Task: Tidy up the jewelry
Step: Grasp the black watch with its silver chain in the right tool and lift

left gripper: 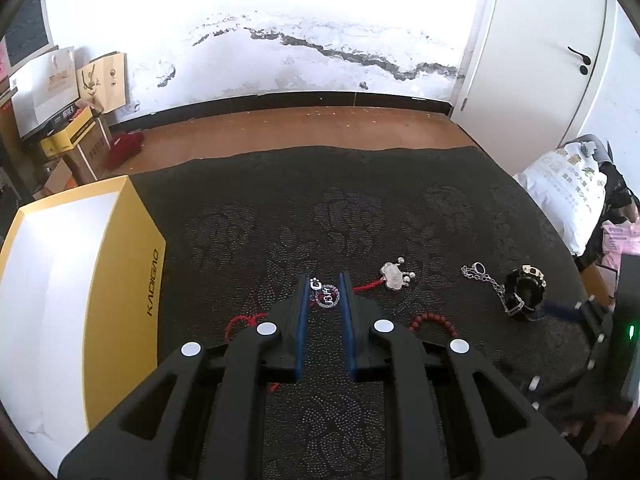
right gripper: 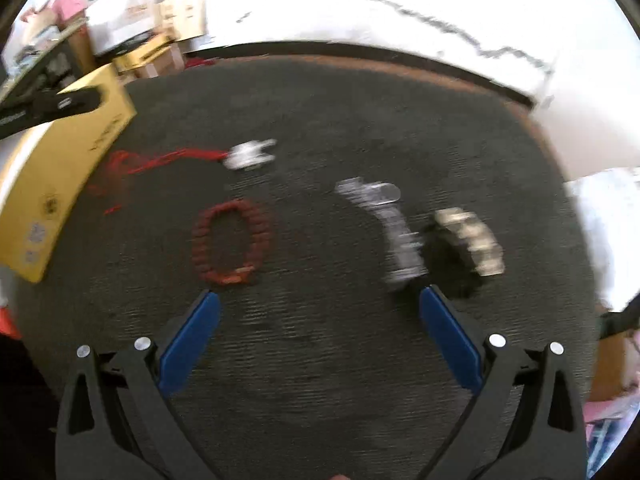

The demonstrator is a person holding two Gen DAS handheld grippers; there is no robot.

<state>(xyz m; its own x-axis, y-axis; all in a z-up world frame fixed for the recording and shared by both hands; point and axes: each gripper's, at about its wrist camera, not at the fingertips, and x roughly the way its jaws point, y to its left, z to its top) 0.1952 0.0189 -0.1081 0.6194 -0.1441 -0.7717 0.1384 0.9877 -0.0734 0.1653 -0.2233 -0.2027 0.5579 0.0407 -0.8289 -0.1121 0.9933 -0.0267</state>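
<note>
Jewelry lies on a dark patterned cloth (left gripper: 280,216). My left gripper (left gripper: 325,280) is narrowly open, its jaws either side of a small round charm (left gripper: 327,295) without visibly clamping it. A silver lock pendant (left gripper: 394,275) on a red cord (left gripper: 244,322) lies just right of it. A red bead bracelet (right gripper: 230,240) lies ahead of my right gripper (right gripper: 320,296), which is wide open and empty. A silver chain (right gripper: 394,232) and a dark watch (right gripper: 468,240) lie to its front right; this view is blurred. The right gripper also shows at the left wrist view's right edge (left gripper: 560,309).
An open yellow box (left gripper: 116,264) with a white inside stands at the cloth's left. Cartons and paper bags (left gripper: 60,92) are stacked on the floor at far left. A white sack (left gripper: 568,192) lies at the right. A door (left gripper: 532,40) is at the back right.
</note>
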